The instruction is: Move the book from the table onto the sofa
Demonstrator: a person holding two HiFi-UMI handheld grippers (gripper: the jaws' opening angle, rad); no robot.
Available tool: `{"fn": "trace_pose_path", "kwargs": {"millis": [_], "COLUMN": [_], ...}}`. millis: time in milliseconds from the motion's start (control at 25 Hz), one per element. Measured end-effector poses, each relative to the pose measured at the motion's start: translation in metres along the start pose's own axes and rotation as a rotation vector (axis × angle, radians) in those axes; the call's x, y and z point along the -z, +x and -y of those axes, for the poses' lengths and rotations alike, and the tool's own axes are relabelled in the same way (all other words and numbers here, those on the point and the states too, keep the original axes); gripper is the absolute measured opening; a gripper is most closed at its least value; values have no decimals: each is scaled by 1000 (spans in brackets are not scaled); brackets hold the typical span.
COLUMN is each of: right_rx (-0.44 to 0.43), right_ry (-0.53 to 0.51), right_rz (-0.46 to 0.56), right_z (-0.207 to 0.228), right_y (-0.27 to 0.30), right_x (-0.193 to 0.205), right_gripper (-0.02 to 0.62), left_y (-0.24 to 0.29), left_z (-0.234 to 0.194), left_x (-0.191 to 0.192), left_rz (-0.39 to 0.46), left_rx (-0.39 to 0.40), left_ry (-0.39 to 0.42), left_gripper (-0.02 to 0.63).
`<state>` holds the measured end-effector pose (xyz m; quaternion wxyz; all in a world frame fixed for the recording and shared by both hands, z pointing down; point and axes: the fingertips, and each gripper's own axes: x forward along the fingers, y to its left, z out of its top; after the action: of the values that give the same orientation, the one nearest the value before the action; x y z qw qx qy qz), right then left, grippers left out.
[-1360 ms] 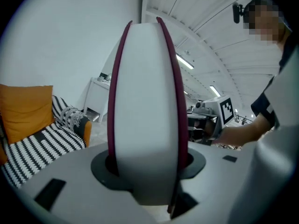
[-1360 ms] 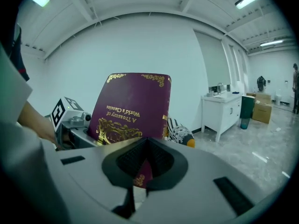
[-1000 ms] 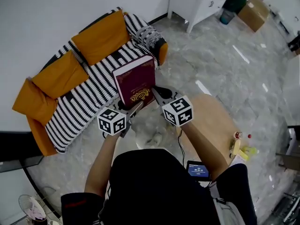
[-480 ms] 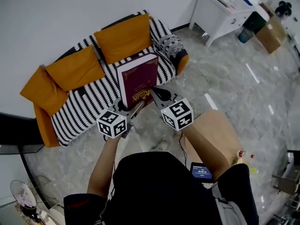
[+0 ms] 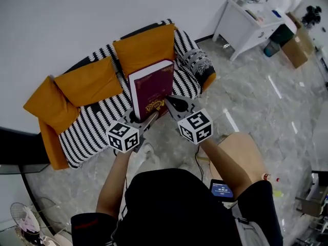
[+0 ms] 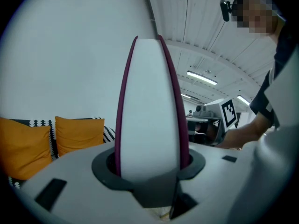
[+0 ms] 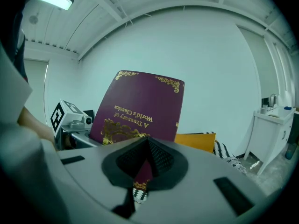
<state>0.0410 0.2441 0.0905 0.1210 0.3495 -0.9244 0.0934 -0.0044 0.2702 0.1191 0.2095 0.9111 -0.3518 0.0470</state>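
In the head view, the maroon hardback book with gilt lettering (image 5: 151,86) stood upright in the air, carried between the two tongs. It hung just in front of the black-and-white striped sofa (image 5: 95,124), whose orange cushions (image 5: 145,49) lay at 11 o'clock from it. The left tongs (image 5: 137,118) gripped its lower edge at 7 o'clock and the right tongs (image 5: 170,102) at 5 o'clock. Over the last second the sofa had swung up and toward the middle of the frame, and the round wooden desk (image 5: 241,152) had slid off to 4 o'clock behind the person's right arm. By my reading, the book had left the desk and the carry was nearly over; only the setting down on the seat remained.

In the left gripper view, the white page edge of the book, framed by its maroon covers, rose straight up at 12 o'clock. The left tongs were closed on its full thickness, one jaw against each cover.

In the right gripper view, the front cover leaned toward 11 o'clock, its gold title upside down. The right tongs were pressed almost together, pinching a lower corner of that cover.
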Motion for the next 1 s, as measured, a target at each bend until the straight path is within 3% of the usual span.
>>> {"fn": "trace_pose_path", "kwargs": {"millis": [640,1000], "right_rx": [15,37], "right_ry": [25,56], "right_rz": [-55,-85], "right_z": [-7,-2], "right_y": [116,149], "right_x": [-24,-15], "right_gripper": [17,17], "left_y": [-21,-18], "left_z": [-113,-146], "left_x": [-27,-21], "left_rz": [-14,-38], "left_rx": [38,62], "left_ry": [-22,-66], "left_gripper": [222,222]}}
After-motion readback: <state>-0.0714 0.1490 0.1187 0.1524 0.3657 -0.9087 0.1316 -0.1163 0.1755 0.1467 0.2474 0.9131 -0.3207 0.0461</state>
